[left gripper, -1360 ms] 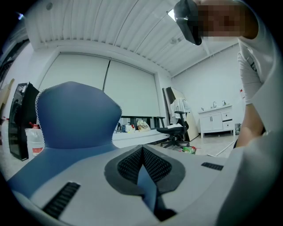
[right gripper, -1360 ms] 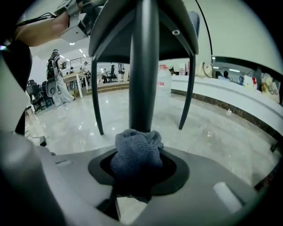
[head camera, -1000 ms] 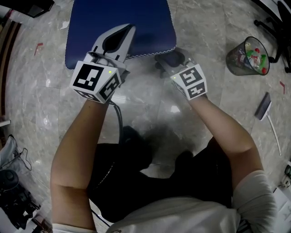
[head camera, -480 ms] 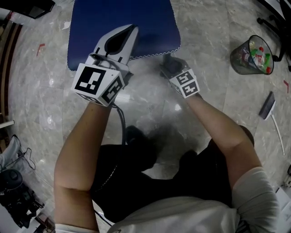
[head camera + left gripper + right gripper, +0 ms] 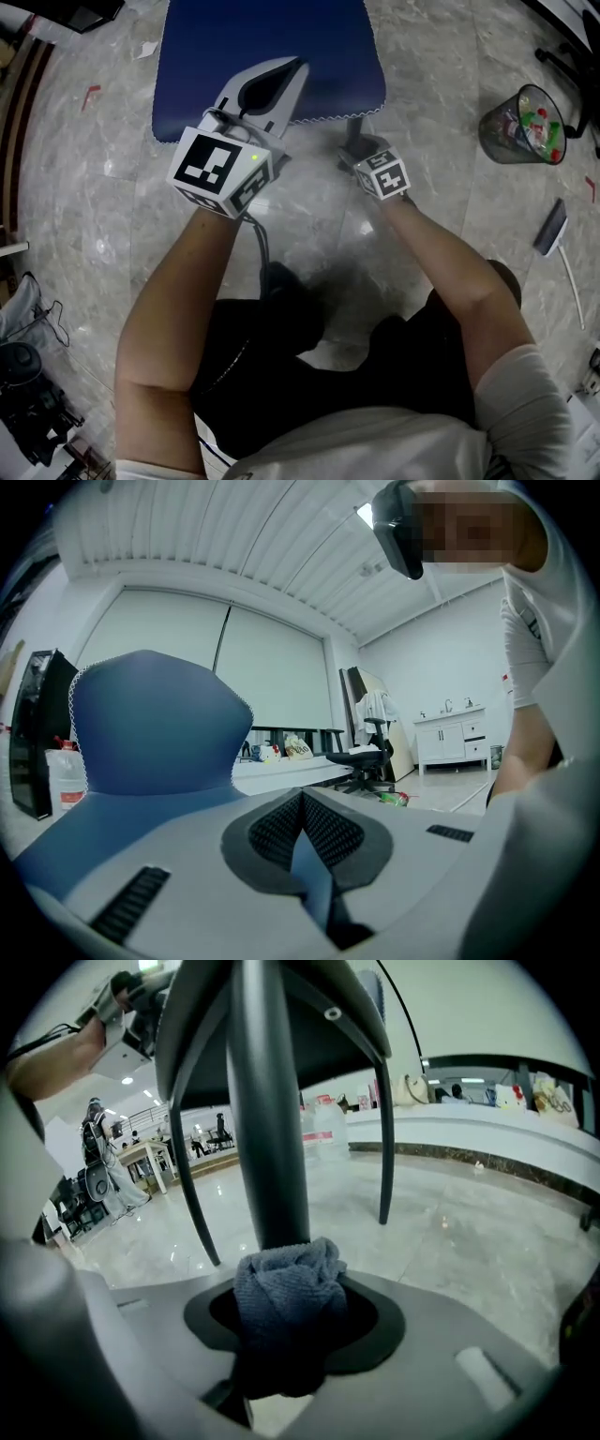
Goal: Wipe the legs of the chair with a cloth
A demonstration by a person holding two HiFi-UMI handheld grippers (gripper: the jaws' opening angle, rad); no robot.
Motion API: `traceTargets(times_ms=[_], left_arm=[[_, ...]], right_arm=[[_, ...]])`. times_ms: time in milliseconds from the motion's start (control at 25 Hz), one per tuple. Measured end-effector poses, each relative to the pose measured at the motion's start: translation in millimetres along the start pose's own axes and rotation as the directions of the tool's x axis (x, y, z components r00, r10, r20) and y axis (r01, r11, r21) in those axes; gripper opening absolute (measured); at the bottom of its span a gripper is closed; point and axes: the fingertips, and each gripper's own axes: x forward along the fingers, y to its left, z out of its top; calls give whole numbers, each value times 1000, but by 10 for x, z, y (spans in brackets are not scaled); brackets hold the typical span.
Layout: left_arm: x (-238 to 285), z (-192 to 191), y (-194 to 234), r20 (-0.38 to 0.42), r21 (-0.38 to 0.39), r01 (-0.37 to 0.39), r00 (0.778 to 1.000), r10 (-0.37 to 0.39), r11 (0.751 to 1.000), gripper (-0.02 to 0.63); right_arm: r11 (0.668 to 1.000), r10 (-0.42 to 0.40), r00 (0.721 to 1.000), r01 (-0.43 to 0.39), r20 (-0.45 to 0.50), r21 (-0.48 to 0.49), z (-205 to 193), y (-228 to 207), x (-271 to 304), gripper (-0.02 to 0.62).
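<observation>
While against chair leg (image 5: 267, 1101), cloth (image 5: 286, 1288).

Mesh bin (image 5: 522, 125) w/ rubbish, maybe a brush (image 5: 550, 226) nearby.

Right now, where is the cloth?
The cloth is pinched in the right tongs. In the right gripper view it sits right up against the dark chair leg, below the blue seat's near right corner.
</observation>
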Motion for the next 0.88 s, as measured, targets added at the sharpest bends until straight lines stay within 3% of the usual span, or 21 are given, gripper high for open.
traceTargets(times_ms=[160, 320, 400, 520, 640, 880], left_arm=[[10, 1, 31, -6, -7, -16, 1000, 16, 1000, 6], [20, 4, 40, -9, -8, -24, 1000, 24, 1000, 6], [18, 22, 46, -2, -11, -21, 1000, 21, 1000, 6], [16, 18, 29, -4, -7, -27, 1000, 27, 1000, 6], [45, 19, -5, 1, 4, -30, 1000, 30, 1000, 6], [48, -3, 6, -7, 1, -25, 1000, 25, 1000, 6]], right_arm=[[994, 2, 991, 13, 137, -108, 666, 97, -432, 176], [987, 10, 953, 39, 302, -157, 1436, 201, -998, 175], [986, 12, 939, 46, 345, -159, 1636, 210, -1115, 175], [984, 6, 929, 60, 371, -168, 1598, 209, -1060, 178], [986, 13, 936, 47, 352, -160, 1383, 164, -882, 177], [993, 6, 985, 15, 172, -117, 563, 70, -273, 178]])
